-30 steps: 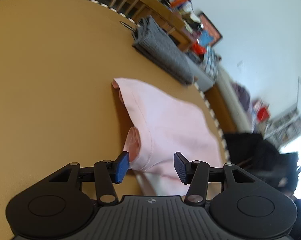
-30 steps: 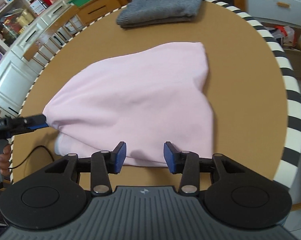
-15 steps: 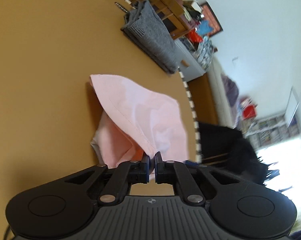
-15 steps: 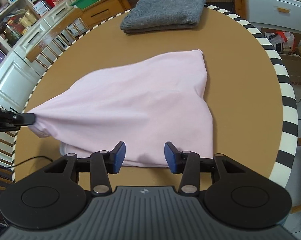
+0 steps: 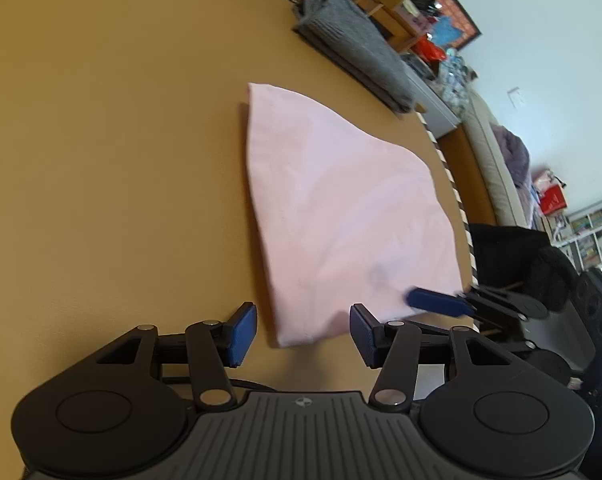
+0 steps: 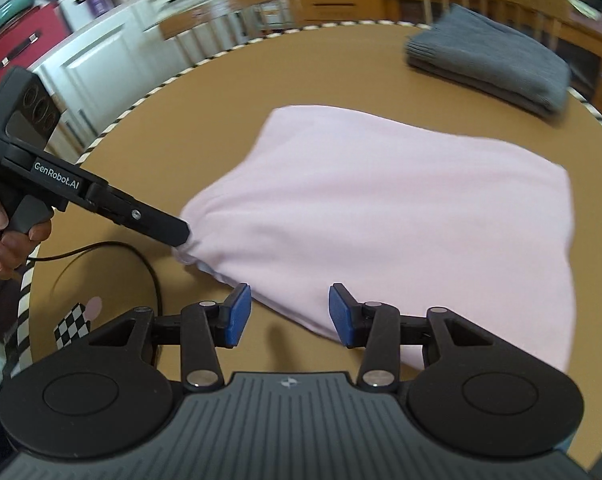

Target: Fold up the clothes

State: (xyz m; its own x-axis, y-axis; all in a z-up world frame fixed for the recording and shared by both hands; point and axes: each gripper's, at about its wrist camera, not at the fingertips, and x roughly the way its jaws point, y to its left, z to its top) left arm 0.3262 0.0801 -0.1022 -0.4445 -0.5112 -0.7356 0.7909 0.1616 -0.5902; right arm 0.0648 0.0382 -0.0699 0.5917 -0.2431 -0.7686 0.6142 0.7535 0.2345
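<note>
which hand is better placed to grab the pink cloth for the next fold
Probably right: the open right gripper straddles the pink cloth edge; the left gripper is opening its jaws, a corner between them.

I see the folded garment (image 6: 401,216) lying on the round table (image 6: 205,128), toward its near edge. Behind it, near the far rim, sits a folded sweater (image 6: 489,60), well apart from it. A cable (image 6: 141,264) lies on the table left of the garment, beside a checkered marker (image 6: 71,324).
</note>
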